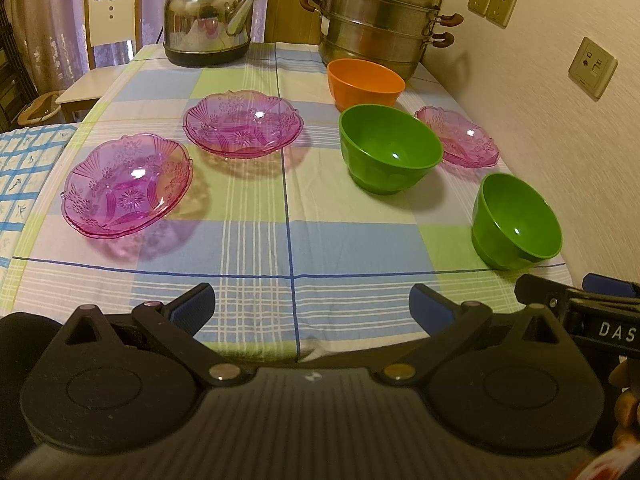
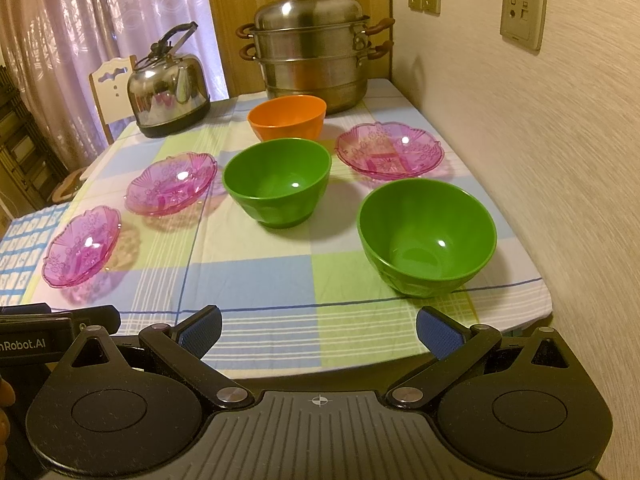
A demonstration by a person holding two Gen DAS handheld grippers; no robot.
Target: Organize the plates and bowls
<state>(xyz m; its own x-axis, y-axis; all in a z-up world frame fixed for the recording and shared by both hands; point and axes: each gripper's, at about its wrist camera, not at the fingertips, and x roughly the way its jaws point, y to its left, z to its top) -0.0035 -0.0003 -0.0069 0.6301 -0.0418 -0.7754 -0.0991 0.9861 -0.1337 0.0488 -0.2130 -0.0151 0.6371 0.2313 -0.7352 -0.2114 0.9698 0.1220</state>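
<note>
Nothing had yet been gathered: the six dishes lay scattered singly over the checked tablecloth (image 2: 256,280), none nested in another. The left gripper (image 1: 312,306) hung at the near edge of the table with its blue-padded fingers spread wide and nothing between them, and the right gripper (image 2: 318,330) was held the same way just beside it, equally agape and empty; this looked like a ready stance, both claws wide enough to take a rim. Nearest the right gripper sat a green bowl (image 2: 426,240), close to the table's near edge by the wall, with a second green bowl (image 2: 278,182) farther in and an orange bowl (image 2: 287,117) behind that, the three forming a loose line toward the steel steamer pot (image 2: 312,44). The pink glass plates were split: two on the left side, the near pink plate (image 1: 126,184) and the middle pink plate (image 1: 242,124), and the far pink plate (image 2: 390,150) over by the wall behind the bowls. A kettle (image 1: 208,16) stood at the far end. The likely job was stacking like with like, bowls to the right claw, plates to the left, since each sat on that side.
</note>
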